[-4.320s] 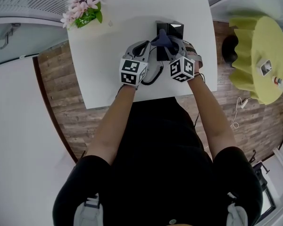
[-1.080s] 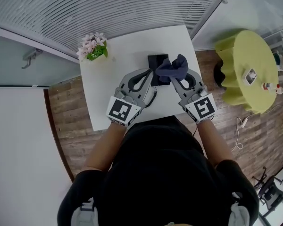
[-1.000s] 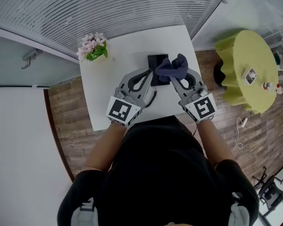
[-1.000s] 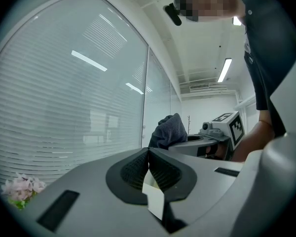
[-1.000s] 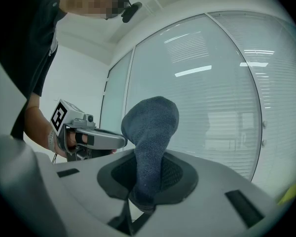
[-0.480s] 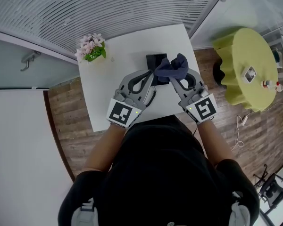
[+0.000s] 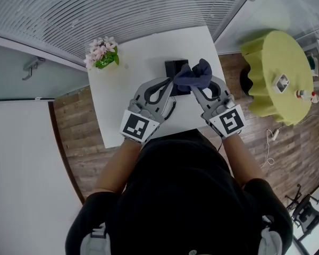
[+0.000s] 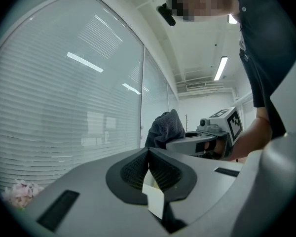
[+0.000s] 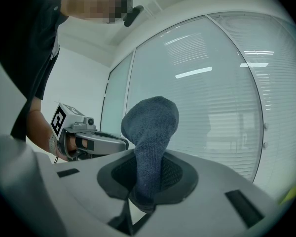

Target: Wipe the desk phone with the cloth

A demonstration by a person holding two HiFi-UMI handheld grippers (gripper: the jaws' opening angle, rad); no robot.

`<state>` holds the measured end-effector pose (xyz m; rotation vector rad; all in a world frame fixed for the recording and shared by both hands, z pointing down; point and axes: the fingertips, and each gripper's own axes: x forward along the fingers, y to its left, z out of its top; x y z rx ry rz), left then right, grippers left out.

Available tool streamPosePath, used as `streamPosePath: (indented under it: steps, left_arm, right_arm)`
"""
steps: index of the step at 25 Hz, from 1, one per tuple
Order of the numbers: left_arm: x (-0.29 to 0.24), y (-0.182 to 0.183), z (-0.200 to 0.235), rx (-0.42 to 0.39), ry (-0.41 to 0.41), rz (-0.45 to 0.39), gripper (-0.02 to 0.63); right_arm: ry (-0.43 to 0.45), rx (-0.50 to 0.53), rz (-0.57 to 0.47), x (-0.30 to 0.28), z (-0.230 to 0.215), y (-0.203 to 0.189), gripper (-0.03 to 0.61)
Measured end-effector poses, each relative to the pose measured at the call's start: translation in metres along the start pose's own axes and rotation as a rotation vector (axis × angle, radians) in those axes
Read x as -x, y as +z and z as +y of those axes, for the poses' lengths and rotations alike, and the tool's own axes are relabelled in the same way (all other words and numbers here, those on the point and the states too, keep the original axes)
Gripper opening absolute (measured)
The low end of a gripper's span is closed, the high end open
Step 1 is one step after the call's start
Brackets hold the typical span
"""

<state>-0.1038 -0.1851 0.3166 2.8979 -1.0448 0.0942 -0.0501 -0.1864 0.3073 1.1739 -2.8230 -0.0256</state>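
I saw one white surface (image 7: 128, 97) on wood floor (image 7: 77, 126) beside blinds (image 7: 122, 9), carrying one desk phone (image 7: 175, 66) and one flower pot (image 7: 101, 53) (pink blooms). The right gripper (image 7: 195, 87) had its jaws clamped on the one cloth (image 7: 196, 73); the left gripper (image 7: 169, 85) had its jaws pressed together.

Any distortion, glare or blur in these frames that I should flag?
Head view: fisheye bows the table edges; evenly lit, sharp. Left gripper view: dark vignette, ceiling lights mirrored in the glass. Right gripper view: same vignette, cloth sharp.
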Motion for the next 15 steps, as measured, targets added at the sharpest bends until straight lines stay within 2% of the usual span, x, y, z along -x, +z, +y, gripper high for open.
streamPosePath:
  steps: [5, 9, 15]
  left_arm:
    - [0.0013, -0.0098, 0.0015, -0.008, -0.011, 0.041, 0.011]
    - [-0.0009, -0.0015, 0.0031, 0.006, 0.002, 0.003, 0.011]
    - [-0.0017, -0.0053, -0.0001, -0.001, -0.008, 0.014, 0.011]
  right_arm:
    - [0.005, 0.001, 0.009, -0.0026, 0.0, -0.0027, 0.081]
    - [0.001, 0.007, 0.021, -0.0029, -0.0001, -0.0055, 0.081]
    - [0.0, 0.017, 0.046, -0.0012, 0.0006, -0.0074, 0.081]
